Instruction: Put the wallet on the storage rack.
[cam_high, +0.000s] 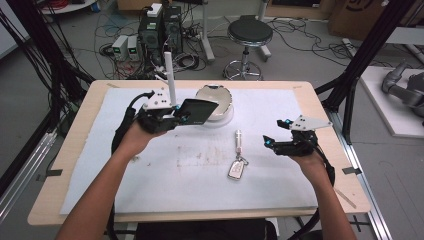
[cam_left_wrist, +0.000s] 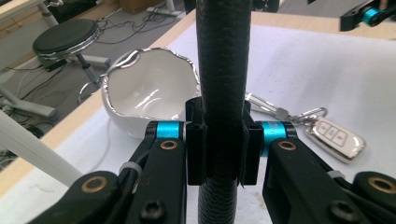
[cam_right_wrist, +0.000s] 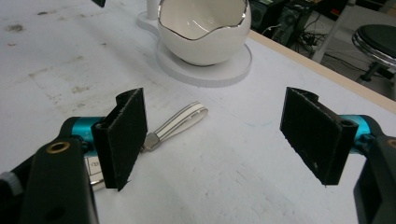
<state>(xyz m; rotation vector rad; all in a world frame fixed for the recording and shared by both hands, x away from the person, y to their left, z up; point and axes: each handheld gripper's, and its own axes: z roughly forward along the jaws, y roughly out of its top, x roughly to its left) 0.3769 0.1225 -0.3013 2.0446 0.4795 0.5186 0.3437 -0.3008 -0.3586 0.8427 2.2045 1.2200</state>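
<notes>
My left gripper (cam_high: 181, 115) is raised over the table's left half, shut on a flat black textured case (cam_high: 198, 110). In the left gripper view both pads clamp the case (cam_left_wrist: 222, 70) edge-on at the left gripper (cam_left_wrist: 222, 142). Just beyond it sits a white egg-shaped bowl (cam_high: 216, 99) with a silver rim. A car key fob (cam_high: 238, 168) with a metal clip and pale strap (cam_high: 238, 139) lies flat mid-table. My right gripper (cam_high: 276, 133) hovers to the right of the key, open with nothing between its pads. The right gripper (cam_right_wrist: 215, 135) faces the strap (cam_right_wrist: 180, 121) and the bowl (cam_right_wrist: 203, 28).
The bowl (cam_left_wrist: 149, 88) rests on a white round base (cam_right_wrist: 205, 72) with a white upright post (cam_high: 170, 75) beside it. A white mat (cam_high: 150, 170) covers the wooden table. A black stool (cam_high: 249, 32), computer boxes and cables stand on the floor beyond the far edge.
</notes>
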